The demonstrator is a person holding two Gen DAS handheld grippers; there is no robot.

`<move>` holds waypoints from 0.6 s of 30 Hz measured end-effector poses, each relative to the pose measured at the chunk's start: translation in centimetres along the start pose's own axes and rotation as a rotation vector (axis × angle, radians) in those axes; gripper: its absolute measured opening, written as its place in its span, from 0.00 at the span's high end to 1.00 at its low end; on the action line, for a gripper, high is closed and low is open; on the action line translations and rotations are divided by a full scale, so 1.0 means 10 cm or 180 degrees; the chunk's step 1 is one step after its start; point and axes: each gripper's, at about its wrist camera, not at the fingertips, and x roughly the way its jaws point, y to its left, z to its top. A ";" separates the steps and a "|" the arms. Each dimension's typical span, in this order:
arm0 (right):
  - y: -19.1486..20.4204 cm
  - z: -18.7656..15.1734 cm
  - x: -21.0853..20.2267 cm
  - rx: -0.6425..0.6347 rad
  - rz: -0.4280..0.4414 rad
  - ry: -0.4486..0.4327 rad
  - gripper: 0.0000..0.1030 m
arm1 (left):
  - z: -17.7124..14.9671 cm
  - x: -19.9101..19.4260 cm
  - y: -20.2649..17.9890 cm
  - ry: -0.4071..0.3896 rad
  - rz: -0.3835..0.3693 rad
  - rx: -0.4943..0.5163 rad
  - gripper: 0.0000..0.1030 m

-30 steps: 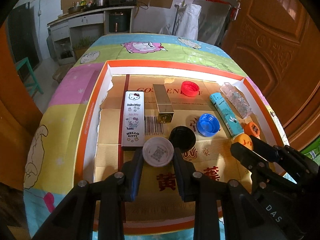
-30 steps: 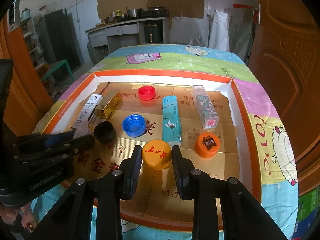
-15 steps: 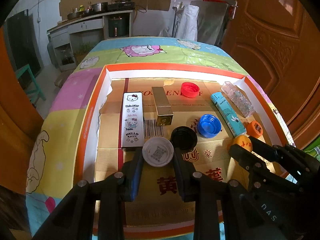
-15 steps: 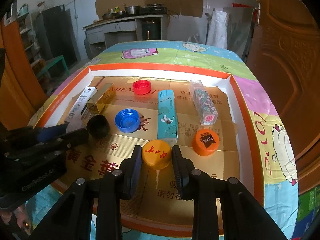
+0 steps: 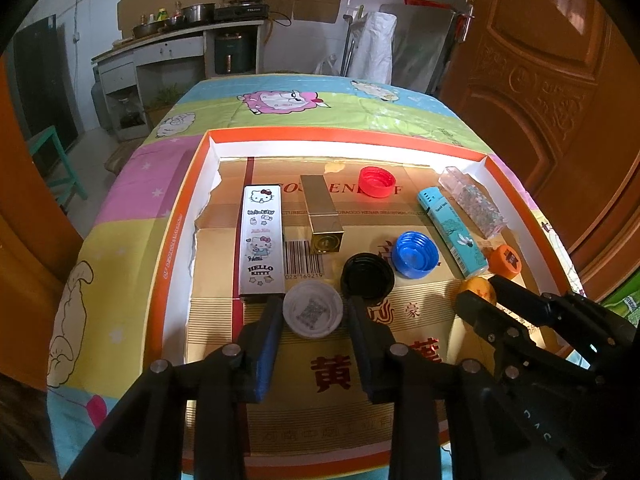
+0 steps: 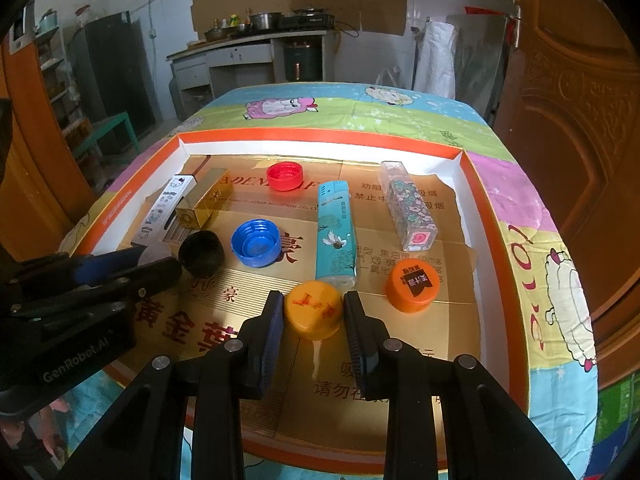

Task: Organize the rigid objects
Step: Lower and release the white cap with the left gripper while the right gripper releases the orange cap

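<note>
The left gripper (image 5: 314,316) has its jaws opening around the white cap (image 5: 313,310), which sits on the tray floor between the pads with a sliver of gap on each side — released, by the look of it. The right gripper (image 6: 314,312) is narrow around the yellow cap (image 6: 314,309), pads right at its sides; whether they press I cannot quite tell (it looks gripped).

Outward from there, the caps form a loose front row: black cap (image 5: 367,276) just beside the white one, blue cap (image 5: 415,249), then the orange cap (image 6: 412,286) near the yellow. Behind them lie the long boxes — Hello Kitty box (image 5: 262,236), gold box (image 5: 322,220), teal box (image 6: 335,232), clear patterned box (image 6: 410,210) — roughly parallel. The red cap (image 6: 285,176) sits alone at the back of the orange-rimmed tray (image 6: 486,216).

I judge the sorting well along, with the red cap and perhaps the yellow left to place.
</note>
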 end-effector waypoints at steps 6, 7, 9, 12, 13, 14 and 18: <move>0.00 0.01 -0.05 -0.0009 -0.0027 -0.0054 0.61 | 0.01 0.01 0.01 -0.0009 0.0013 -0.0032 0.63; 0.00 0.02 -0.05 -0.0009 -0.0029 -0.0053 0.61 | 0.01 0.00 0.01 -0.0010 0.0014 -0.0032 0.63; 0.00 0.02 -0.06 -0.0006 -0.0028 -0.0050 0.61 | 0.01 0.00 0.01 -0.0009 0.0021 -0.0028 0.63; -0.01 0.02 -0.07 0.0003 -0.0031 -0.0058 0.61 | 0.01 -0.01 0.01 -0.0010 0.0018 -0.0030 0.63; -0.01 0.02 -0.08 0.0008 -0.0033 -0.0063 0.61 | 0.01 -0.01 0.01 -0.0011 0.0019 -0.0030 0.63; -0.01 0.02 -0.09 0.0011 -0.0034 -0.0068 0.61 | 0.02 -0.01 0.01 -0.0017 0.0018 -0.0030 0.63; -0.03 0.01 -0.11 0.0020 -0.0040 -0.0071 0.61 | 0.02 -0.05 0.01 -0.0040 0.0012 -0.0028 0.63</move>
